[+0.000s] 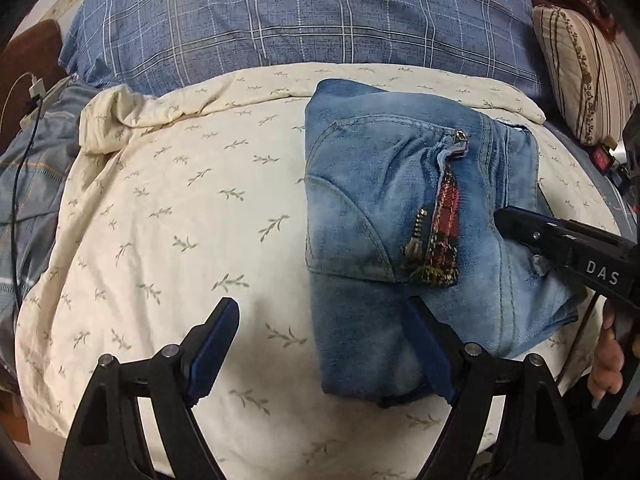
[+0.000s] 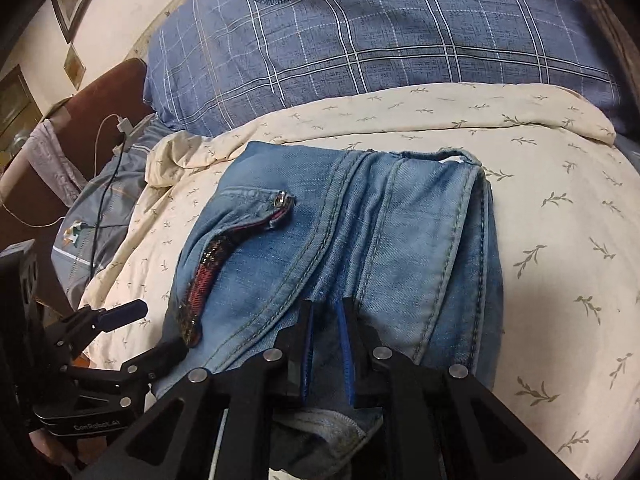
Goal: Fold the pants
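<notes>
Light blue jeans (image 1: 400, 200) lie folded into a compact bundle on the cream leaf-print bedcover (image 1: 180, 220), with a zip pocket showing red plaid lining (image 1: 444, 236). My left gripper (image 1: 320, 320) is open; its right finger rests at the bundle's near edge and its left finger is over bare bedcover. My right gripper (image 2: 326, 312) has its jaws nearly closed, pinching a fold of the jeans (image 2: 380, 240) at the near edge. The right gripper also shows in the left wrist view (image 1: 500, 218), lying on the jeans' right side. The left gripper shows at the lower left of the right wrist view (image 2: 152, 332).
A large blue plaid pillow (image 1: 300, 16) lies behind the bedcover. A striped cushion (image 1: 580, 80) sits at the far right. A charger cable (image 1: 24, 128) and grey-blue bedding (image 1: 36, 184) are at the left. A brown headboard (image 2: 92, 92) stands at far left.
</notes>
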Action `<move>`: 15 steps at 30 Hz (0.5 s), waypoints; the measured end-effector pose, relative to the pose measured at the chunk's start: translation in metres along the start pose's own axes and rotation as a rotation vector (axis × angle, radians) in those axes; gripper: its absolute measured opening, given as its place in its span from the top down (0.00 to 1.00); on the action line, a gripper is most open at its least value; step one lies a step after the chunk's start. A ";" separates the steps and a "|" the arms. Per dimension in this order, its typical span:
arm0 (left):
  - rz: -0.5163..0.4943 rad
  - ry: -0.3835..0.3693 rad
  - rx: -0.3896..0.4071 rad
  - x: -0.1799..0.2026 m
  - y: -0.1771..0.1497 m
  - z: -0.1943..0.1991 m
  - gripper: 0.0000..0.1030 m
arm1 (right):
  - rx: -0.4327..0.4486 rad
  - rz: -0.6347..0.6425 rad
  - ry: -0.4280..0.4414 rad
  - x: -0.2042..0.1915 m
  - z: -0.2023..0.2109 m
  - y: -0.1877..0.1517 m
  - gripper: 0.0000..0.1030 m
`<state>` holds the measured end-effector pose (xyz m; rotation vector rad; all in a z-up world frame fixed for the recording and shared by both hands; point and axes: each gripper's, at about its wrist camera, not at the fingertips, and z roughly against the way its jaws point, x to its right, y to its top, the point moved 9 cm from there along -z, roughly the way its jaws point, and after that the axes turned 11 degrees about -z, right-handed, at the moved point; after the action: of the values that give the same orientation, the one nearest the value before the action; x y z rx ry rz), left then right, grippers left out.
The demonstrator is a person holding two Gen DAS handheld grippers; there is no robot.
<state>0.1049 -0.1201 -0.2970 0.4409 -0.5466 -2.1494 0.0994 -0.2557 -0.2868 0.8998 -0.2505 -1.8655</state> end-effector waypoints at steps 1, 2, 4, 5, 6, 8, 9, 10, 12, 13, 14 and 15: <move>0.002 0.001 -0.007 0.000 -0.001 0.003 0.17 | -0.001 -0.004 0.002 0.000 0.001 -0.001 0.85; 0.000 0.003 -0.013 0.001 -0.002 0.006 0.17 | -0.002 -0.014 0.007 0.001 0.002 -0.002 0.85; -0.016 0.006 -0.024 0.001 -0.002 0.012 0.17 | -0.007 -0.023 0.015 0.001 0.002 -0.003 0.85; -0.026 0.005 -0.026 0.001 -0.001 0.016 0.17 | -0.008 -0.022 0.016 0.001 0.003 -0.004 0.85; -0.028 0.008 -0.022 0.000 0.000 0.019 0.17 | -0.007 -0.019 0.017 0.001 0.005 -0.005 0.85; -0.020 0.015 0.001 -0.004 0.006 0.028 0.17 | 0.002 -0.016 0.001 0.001 0.011 -0.006 0.85; -0.015 0.015 0.014 -0.007 0.009 0.031 0.17 | 0.014 -0.015 -0.004 0.001 0.016 -0.005 0.85; -0.011 0.017 0.031 -0.011 0.015 0.036 0.17 | 0.035 -0.013 -0.004 0.000 0.022 -0.003 0.85; -0.016 0.027 0.037 -0.016 0.023 0.037 0.17 | 0.101 -0.010 0.006 -0.002 0.035 0.005 0.85; -0.022 0.037 0.035 -0.019 0.028 0.037 0.17 | 0.128 -0.014 0.018 -0.002 0.040 0.008 0.85; -0.030 0.050 0.033 -0.022 0.035 0.036 0.17 | 0.156 -0.019 0.032 -0.004 0.046 0.012 0.85; -0.036 0.065 0.033 -0.026 0.043 0.034 0.17 | 0.185 -0.024 0.041 -0.005 0.050 0.017 0.85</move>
<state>0.1312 -0.1143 -0.2428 0.5410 -0.5424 -2.1542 0.0785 -0.2707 -0.2399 1.0697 -0.3940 -1.8656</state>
